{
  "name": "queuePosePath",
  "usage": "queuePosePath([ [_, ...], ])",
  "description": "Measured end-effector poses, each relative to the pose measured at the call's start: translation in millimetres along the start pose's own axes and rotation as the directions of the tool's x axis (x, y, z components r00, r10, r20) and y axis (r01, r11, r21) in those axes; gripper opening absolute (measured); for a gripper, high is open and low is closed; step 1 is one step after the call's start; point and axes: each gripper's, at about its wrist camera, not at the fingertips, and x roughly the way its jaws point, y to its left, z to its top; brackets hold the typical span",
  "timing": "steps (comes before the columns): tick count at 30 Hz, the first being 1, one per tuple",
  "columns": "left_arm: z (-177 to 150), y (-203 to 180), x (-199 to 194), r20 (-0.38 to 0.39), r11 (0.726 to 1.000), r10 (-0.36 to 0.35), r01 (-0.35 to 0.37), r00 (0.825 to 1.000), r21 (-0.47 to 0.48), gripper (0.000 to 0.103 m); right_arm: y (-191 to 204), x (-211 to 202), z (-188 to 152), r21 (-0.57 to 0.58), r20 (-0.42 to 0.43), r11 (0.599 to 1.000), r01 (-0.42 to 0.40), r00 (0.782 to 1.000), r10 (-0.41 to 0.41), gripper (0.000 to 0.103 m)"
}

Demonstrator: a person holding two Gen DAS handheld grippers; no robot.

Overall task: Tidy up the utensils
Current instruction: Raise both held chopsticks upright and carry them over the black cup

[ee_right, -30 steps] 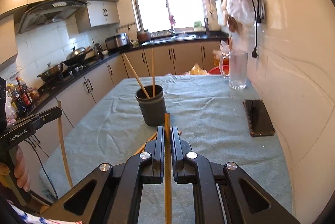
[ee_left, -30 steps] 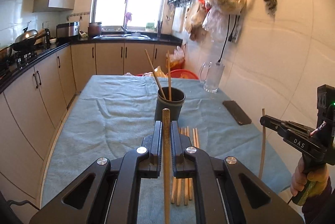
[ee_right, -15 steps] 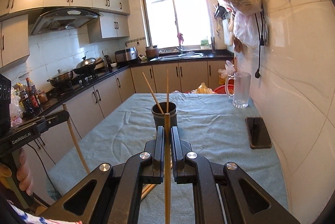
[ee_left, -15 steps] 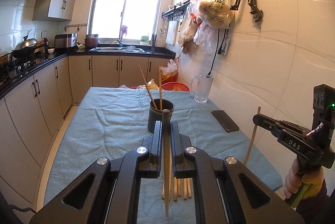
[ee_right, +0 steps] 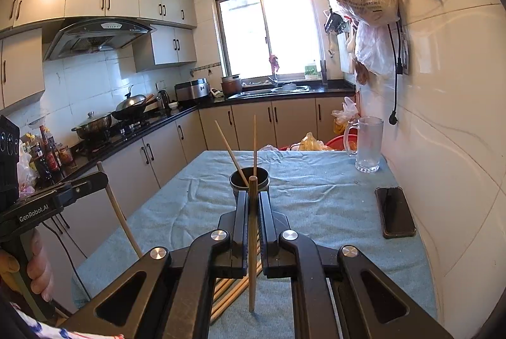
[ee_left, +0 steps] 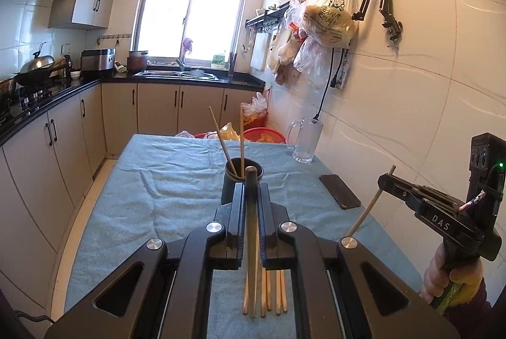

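Both grippers have risen above the table since a second ago: the left gripper (ee_left: 251,196) and right gripper (ee_right: 252,199) each clamp one chopstick upright, lined up with the dark holder (ee_right: 249,179) ahead, ready for dropping in

Both tools, left (ee_left: 251,199) and right (ee_right: 253,203), have risen and drawn back from the cup (ee_left: 242,184)

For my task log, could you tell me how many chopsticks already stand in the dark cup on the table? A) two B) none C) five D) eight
A: two chopsticks lean out of the dark cup; each gripper, left and right, holds one more, and others lie on the cloth.
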Motion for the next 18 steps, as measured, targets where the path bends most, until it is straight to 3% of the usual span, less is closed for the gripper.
queuePosePath([
  [9,25.8,3.1,14.9,0.002,1.000,-0.001,0.001,1.000,-0.008,0.007,-0.7,4.8,14.2,-0.008,0.006,1.000,-0.005,1.000,0.005,0.006],
  [18,79.4,11.1,35.9,0.058,1.000,0.005,-0.003,0.998,-0.022,0.007,0.1,15.6,60.5,-0.042,0.037,0.999,-0.016,0.999,0.017,0.006],
])
